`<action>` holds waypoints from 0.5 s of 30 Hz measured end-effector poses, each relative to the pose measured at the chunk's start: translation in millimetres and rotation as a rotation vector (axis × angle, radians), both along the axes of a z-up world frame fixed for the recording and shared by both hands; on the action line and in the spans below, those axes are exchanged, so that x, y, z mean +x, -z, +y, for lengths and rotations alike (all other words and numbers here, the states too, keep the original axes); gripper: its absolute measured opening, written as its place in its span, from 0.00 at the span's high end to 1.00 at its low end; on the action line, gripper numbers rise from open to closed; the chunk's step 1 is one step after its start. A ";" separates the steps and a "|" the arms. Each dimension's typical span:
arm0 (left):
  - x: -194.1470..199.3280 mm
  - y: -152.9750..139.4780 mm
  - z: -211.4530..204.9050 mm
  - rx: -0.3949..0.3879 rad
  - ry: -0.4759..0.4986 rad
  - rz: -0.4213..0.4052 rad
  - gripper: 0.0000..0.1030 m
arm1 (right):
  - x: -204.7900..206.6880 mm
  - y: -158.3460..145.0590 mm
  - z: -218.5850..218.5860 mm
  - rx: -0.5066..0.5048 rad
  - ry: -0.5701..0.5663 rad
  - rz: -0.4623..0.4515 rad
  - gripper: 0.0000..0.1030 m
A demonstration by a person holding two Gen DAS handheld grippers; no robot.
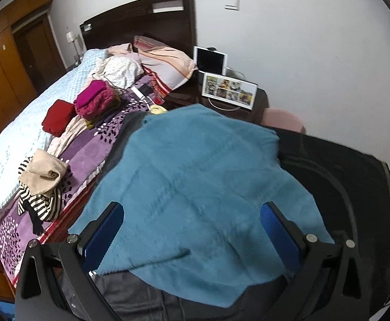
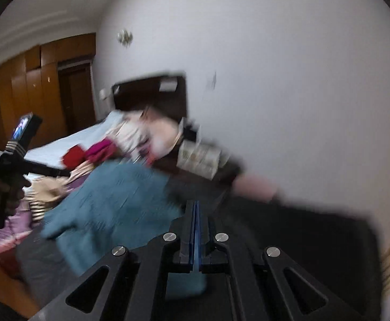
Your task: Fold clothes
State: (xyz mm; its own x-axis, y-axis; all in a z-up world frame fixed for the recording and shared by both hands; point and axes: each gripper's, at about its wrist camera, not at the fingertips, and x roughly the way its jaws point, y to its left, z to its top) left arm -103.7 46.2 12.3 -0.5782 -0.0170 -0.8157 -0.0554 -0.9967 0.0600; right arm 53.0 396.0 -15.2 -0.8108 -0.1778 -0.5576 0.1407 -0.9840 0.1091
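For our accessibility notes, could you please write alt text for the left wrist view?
A teal knitted sweater lies spread on a dark cloth, framed by the open left gripper with blue-padded fingers. Behind, a bed with a purple leaf-print cover holds folded red and magenta clothes.

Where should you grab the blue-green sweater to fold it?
Grab the teal sweater by its near hem edge, coming from the side nearest the left hand-held gripper. It lies spread flat on dark cloth, and that edge is free and closest, I think.
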 end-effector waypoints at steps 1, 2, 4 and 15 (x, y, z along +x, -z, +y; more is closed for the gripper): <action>3.8 1.6 4.2 -0.009 0.008 -0.002 0.00 | -13.8 16.3 7.1 -0.049 -0.009 -0.047 0.99; 6.5 2.9 6.5 -0.017 0.013 -0.004 0.00 | -23.5 36.6 14.2 -0.109 -0.013 -0.102 0.99; 10.2 5.4 8.2 -0.031 0.014 -0.011 0.00 | -42.5 75.7 27.5 -0.224 -0.017 -0.207 0.99; -38.9 31.2 -45.9 -0.024 -0.100 -0.080 0.00 | -132.6 182.4 35.9 -0.521 0.063 -0.439 0.19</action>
State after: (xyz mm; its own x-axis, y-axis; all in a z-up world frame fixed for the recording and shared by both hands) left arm -142.7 0.3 -18.8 -0.5054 -0.0914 -0.8580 0.0382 -0.9958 0.0836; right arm -79.7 431.8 -197.6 -0.5464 -0.4722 -0.6917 -0.0803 -0.7926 0.6044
